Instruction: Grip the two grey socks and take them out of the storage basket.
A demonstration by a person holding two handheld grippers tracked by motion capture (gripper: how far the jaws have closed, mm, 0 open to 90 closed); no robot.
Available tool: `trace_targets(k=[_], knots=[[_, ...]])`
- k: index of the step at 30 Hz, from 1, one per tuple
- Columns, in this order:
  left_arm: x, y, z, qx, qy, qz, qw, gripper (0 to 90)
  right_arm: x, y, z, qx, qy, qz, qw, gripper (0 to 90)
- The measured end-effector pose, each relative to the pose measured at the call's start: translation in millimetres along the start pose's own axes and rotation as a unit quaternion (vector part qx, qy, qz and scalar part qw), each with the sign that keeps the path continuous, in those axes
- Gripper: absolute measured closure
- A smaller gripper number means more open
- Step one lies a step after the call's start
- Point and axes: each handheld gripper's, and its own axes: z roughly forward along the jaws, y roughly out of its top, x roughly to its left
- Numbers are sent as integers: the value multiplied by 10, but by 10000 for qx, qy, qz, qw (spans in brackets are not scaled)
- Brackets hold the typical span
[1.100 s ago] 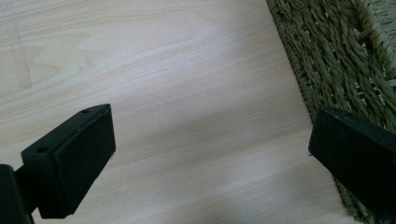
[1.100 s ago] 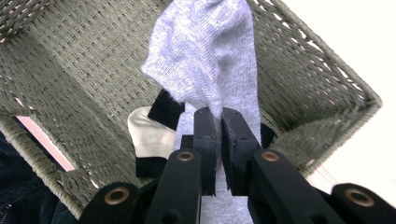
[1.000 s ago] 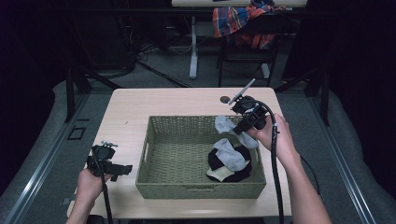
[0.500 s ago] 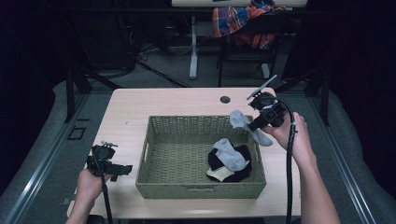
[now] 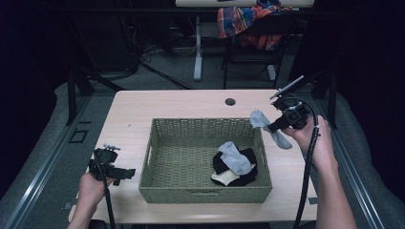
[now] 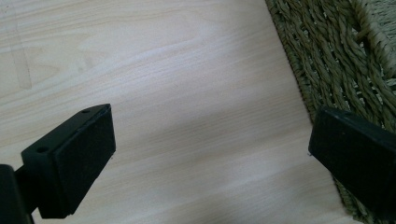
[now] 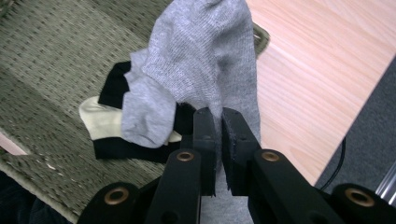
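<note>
A grey sock (image 5: 265, 125) (image 7: 219, 60) hangs in the air over the right rim of the woven basket (image 5: 157, 143), pinched by my right gripper (image 5: 273, 126) (image 7: 218, 122), which is shut on it. Inside the basket lie another grey sock (image 5: 234, 157) (image 7: 145, 112), a black sock (image 5: 242, 172) and a cream one (image 5: 224, 177). My left gripper (image 5: 125, 173) (image 6: 210, 154) rests low over the table left of the basket, its jaws wide apart with bare wood between them.
The light wooden table (image 5: 191, 105) has a cable hole (image 5: 230, 101) near its far edge. The basket's wicker wall (image 6: 336, 60) stands close beside my left gripper. Behind the table a chair (image 5: 248, 28) carries a plaid cloth.
My right gripper has lifted the grey sock out of the basket and carried it right, over the basket's right rim. The left gripper has stayed put.
</note>
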Motion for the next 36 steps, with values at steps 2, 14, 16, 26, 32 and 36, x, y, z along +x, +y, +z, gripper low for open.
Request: trace_targets(k=[2, 14, 16, 26, 32, 36], knots=[[1, 2, -2, 11, 4, 12, 10000, 9, -64, -36, 3, 54, -25, 49, 10000, 853], [0, 1, -1, 7, -4, 0, 10000, 9, -363, -203, 61, 169, -218, 481, 9985, 854], [1, 2, -1, 9, -2, 10, 10000, 9, -421, -231, 61, 189, -226, 571, 9979, 854], [-1, 2, -1, 10, 3, 1, 10000, 8, -623, -319, 219, 329, -557, 893, 9939, 854], [1, 1, -2, 6, 0, 2, 10000, 9, -772, -362, 498, 509, -597, 1026, 9916, 855], [0, 2, -2, 7, 0, 3, 10000, 9, -870, -415, 715, 640, -504, 1149, 9900, 854]])
